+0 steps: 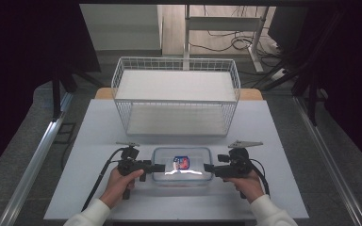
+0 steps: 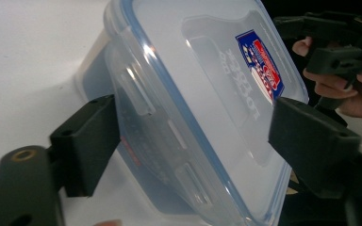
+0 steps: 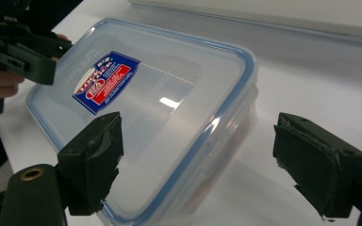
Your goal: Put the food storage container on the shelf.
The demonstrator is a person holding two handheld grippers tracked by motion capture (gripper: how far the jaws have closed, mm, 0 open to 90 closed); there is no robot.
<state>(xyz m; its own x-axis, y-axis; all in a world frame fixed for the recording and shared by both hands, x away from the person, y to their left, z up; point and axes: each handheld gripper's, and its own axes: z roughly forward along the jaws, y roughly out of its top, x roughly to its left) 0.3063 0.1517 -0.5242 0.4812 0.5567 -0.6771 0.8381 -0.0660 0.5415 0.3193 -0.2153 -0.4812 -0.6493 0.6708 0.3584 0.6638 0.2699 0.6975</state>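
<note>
1. The clear plastic container [image 1: 182,165] with its blue-edged lid and a red-and-blue label sits on the white table [image 1: 94,141] at lower centre of the high view, in front of the white wire basket [image 1: 176,94], which fills the upper middle of that frame.
2. The left gripper [image 1: 160,167] sits at the container's left end. In the left gripper view its jaws straddle that end, one jaw at the lower left against the side wall, the other at the right over the lid. They stand fairly wide, and I cannot tell whether the pads press yet.
3. The right gripper [image 1: 208,167] sits at the right end. In the right gripper view the jaws stand wide apart, with the lid's corner between them and clear gaps on both sides, so it holds nothing.
4. Judged step: both grippers are taking hold of the container's ends, likely for a lift toward the basket.
5. The next move calls for closing both pairs of jaws evenly on the rim, then raising both hands level so the container stays flat.
</note>
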